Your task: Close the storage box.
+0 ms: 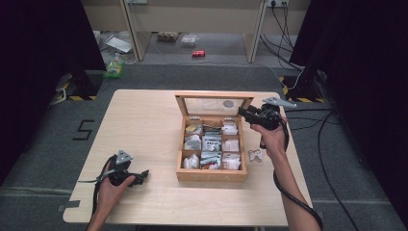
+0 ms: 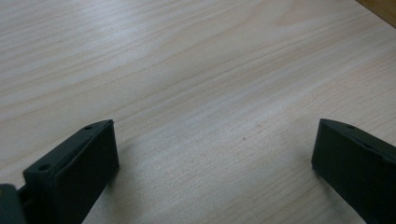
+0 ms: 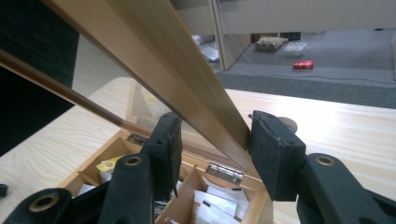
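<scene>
**Observer:** Pale wood fills most of the high view, yes?

**Operator:** Yes, a light wooden table point(image 1: 144, 120) on grey floor, dark curtains at both sides. From my desk I see a wooden box point(image 1: 211, 174) right of the table's centre, with its glass-paned lid point(image 1: 213, 96) raised at twelve o'clock.

**Observer:** What is in the box?

**Operator:** Small packets point(image 1: 210, 143) sorted into compartments, mostly white and grey, with a yellowish one at the far left corner.

**Observer:** Where is the right gripper?

**Operator:** At about two o'clock from the box, the right gripper point(image 3: 212, 140) straddles the lid's wooden side rail. Its jaws stand partly apart with the rail between them. I think the far pad touches the rail's edge, but I can't tell whether they truly clamp it.

**Observer:** And the left one?

**Operator:** At roughly eight o'clock from the box, near the table's front edge, I hold the left gripper point(image 2: 215, 154) low over bare wood. Its jaws are wide apart with nothing between them.

**Observer:** Anything beside the box?

**Operator:** A small pale object point(image 1: 255, 155) lies at three o'clock of it, just beside my right forearm.
</scene>
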Demonstrator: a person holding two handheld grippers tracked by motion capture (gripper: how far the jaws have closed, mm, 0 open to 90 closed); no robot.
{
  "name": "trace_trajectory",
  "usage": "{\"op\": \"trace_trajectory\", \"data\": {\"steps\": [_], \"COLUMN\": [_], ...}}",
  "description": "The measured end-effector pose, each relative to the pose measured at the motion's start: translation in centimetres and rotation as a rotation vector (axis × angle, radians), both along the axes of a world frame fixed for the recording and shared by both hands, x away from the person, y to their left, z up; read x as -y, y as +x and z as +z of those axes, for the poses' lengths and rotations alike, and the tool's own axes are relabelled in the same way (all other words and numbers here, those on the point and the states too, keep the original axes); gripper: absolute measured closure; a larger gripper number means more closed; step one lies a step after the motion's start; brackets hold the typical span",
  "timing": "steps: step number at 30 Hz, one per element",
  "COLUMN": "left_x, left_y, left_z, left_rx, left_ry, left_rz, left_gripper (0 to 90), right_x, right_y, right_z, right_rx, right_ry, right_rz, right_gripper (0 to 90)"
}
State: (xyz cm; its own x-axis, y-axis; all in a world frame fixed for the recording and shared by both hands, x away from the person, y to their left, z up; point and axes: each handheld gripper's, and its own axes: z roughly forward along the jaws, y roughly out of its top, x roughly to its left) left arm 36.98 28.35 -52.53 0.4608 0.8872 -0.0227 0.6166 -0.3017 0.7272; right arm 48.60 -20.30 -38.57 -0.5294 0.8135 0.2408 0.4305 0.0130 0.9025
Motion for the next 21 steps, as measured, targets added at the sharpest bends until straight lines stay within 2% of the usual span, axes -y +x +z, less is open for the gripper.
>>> {"op": "trace_trajectory", "data": {"steps": [11, 21], "left_x": [0.0, 0.0], "left_y": [0.0, 0.0], "left_z": [0.0, 0.0], "left_rx": [-0.001, -0.001], "left_ry": [0.001, 0.001], "left_rz": [0.0, 0.0], "left_gripper": [0.0, 0.0], "right_x": [0.2, 0.4], "right_y": [-1.8, -3.8], "right_z": [0.6, 0.8], "right_rx": [0.012, 0.011], "right_ry": [-0.015, 0.002], "right_rz": [0.029, 0.048], "right_gripper": [53.6, 51.1]}}
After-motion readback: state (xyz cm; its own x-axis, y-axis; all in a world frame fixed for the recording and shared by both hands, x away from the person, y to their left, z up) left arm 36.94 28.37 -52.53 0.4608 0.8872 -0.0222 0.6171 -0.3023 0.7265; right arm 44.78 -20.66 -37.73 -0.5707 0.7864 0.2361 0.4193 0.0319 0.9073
